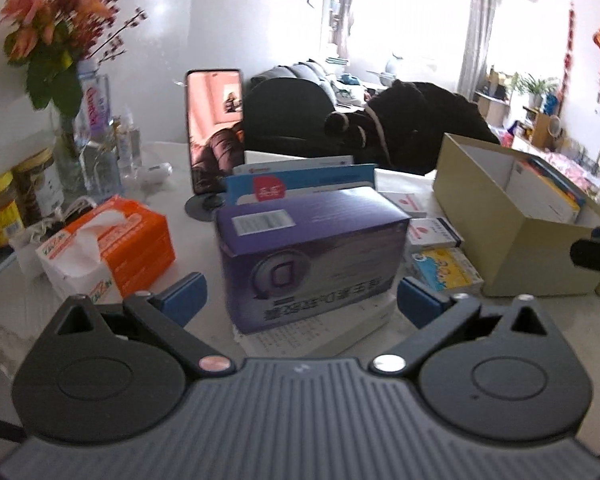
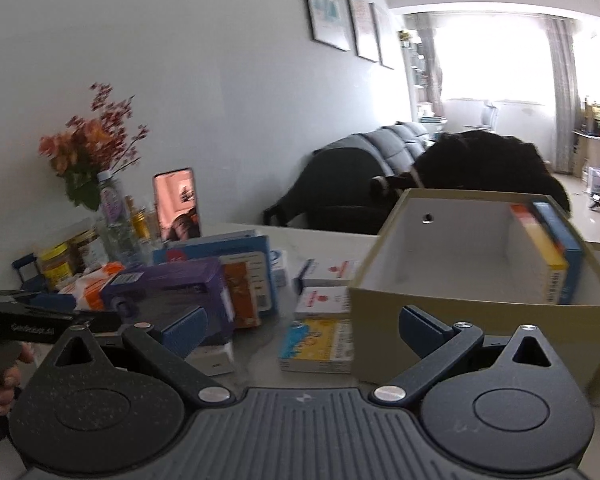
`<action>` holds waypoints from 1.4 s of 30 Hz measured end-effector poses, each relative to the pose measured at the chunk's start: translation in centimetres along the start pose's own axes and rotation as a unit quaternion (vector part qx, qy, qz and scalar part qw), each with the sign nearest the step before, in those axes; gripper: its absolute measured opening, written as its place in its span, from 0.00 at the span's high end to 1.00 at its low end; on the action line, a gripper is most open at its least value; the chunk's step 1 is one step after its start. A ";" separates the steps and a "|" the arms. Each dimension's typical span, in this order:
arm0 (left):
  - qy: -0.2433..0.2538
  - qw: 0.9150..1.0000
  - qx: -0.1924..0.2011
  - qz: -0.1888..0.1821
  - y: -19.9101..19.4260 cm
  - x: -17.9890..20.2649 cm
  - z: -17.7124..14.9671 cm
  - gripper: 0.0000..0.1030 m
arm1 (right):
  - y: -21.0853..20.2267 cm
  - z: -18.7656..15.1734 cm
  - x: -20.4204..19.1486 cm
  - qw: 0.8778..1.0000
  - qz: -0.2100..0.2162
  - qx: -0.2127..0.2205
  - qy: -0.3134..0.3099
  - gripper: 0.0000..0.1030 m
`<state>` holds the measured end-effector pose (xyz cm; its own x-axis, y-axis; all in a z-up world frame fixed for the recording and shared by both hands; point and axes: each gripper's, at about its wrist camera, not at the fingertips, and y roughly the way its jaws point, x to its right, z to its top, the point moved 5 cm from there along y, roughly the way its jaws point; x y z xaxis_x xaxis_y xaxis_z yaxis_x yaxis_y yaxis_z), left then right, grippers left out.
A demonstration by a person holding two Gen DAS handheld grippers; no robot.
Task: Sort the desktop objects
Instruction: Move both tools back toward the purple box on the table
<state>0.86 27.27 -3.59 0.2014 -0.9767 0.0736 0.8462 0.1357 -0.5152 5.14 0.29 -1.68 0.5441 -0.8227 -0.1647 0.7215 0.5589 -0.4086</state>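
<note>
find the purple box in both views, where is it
Left wrist: purple box sits centre frame, between the open fingers of the left hand-held gripper.
Right wrist: purple box is at the left, behind the left finger.
Shared landmark: the phone standing behind it.

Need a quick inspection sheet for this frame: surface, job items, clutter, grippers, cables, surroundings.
Surface: light table, crowded.
Job's things: purple box atop a white box, straight ahead of the left gripper; small medicine boxes beside it; open cardboard box already holding upright boxes at its far-right end.
Clutter: orange tissue pack, phone on stand, flower vase, jars.
Grippers: left open, the purple box not yet between its fingers; right gripper open, empty, near the cardboard box.
Cables: white cord beside the tissue pack.
Surroundings: sofa, dark coat, bright window.
</note>
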 end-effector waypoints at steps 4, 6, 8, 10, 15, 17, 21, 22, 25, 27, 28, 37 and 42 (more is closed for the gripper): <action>-0.015 1.000 0.002 0.006 0.6 -1.4 -0.4 0.00 | 1.7 0.0 -1.6 0.999 0.035 -0.007 -0.011 0.01; -0.021 1.000 0.000 0.003 0.9 -2.0 -0.5 0.00 | 2.5 0.2 -2.4 0.997 0.073 -0.008 -0.006 0.00; -0.029 1.000 0.001 -0.004 1.3 -2.6 -0.6 0.00 | 3.4 0.3 -3.0 0.994 0.109 -0.016 0.002 0.00; -0.037 0.999 0.004 -0.012 1.7 -3.2 -0.6 0.00 | 4.6 0.3 -3.5 0.991 0.130 -0.029 0.007 0.00; -0.056 0.998 0.002 -0.038 2.3 -4.1 -0.1 0.00 | 7.5 0.4 -3.7 0.989 0.135 -0.047 0.028 0.00; -0.056 0.997 0.006 -0.052 2.5 -4.1 0.1 0.00 | 8.4 0.5 -3.6 0.988 0.140 -0.049 0.041 0.00; -0.039 0.996 0.005 -0.082 2.9 -3.6 0.1 0.00 | 9.7 0.8 -3.9 0.984 0.165 -0.049 0.045 0.01; -0.034 0.995 0.004 -0.089 3.2 -3.5 0.0 0.00 | 9.9 0.9 -4.1 0.982 0.178 -0.047 0.044 0.01; -0.021 0.994 0.005 -0.103 3.6 -3.0 -0.2 0.00 | 10.9 1.2 -4.6 0.975 0.210 -0.054 0.047 0.01; -0.025 0.993 0.005 -0.116 4.0 -2.8 -0.3 0.00 | 11.8 1.3 -4.7 0.973 0.219 -0.058 0.052 0.01; -0.027 0.992 0.006 -0.122 4.2 -2.8 -0.3 0.00 | 12.2 1.4 -4.7 0.971 0.223 -0.060 0.056 0.01; -0.047 0.991 0.009 -0.125 5.5 -3.5 -0.2 0.00 | 14.8 1.8 -5.1 0.966 0.235 -0.072 0.078 0.02; -0.044 0.990 0.015 -0.131 5.5 -3.3 0.1 0.00 | 15.3 1.8 -5.8 0.962 0.248 -0.079 0.084 0.03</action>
<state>4.89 31.24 -6.52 0.0139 -0.9611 0.2759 0.8895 -0.1141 -0.4425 13.82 13.78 -5.39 0.7188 -0.4710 -0.5114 0.3097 0.8755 -0.3710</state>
